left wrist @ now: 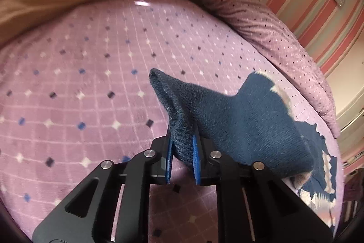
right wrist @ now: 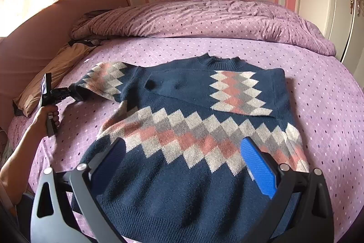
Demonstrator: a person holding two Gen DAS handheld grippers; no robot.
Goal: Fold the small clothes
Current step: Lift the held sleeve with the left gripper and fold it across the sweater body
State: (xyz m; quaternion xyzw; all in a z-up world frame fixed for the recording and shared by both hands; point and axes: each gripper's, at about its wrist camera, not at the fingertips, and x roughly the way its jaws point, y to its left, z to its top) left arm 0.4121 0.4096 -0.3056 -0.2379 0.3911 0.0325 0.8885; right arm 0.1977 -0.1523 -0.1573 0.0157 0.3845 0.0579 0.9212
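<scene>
A navy sweater (right wrist: 182, 174) with pink, grey and white diamonds lies flat on the purple bed sheet (right wrist: 318, 88), neck away from me. Its right sleeve (right wrist: 241, 95) is folded across the chest. Its left sleeve (right wrist: 102, 81) stretches out to the left. My left gripper (left wrist: 182, 152) is shut on the navy cuff (left wrist: 182, 129) of that sleeve and holds it just above the sheet; it also shows in the right wrist view (right wrist: 68, 91). My right gripper (right wrist: 184, 152) is open and empty, hovering over the sweater's lower body.
A bunched purple dotted duvet (right wrist: 204, 17) lies along the far side of the bed. A tan pillow (right wrist: 56, 70) sits at the left by the brown headboard (right wrist: 34, 38). A striped wall and a white wardrobe (right wrist: 329, 3) stand behind.
</scene>
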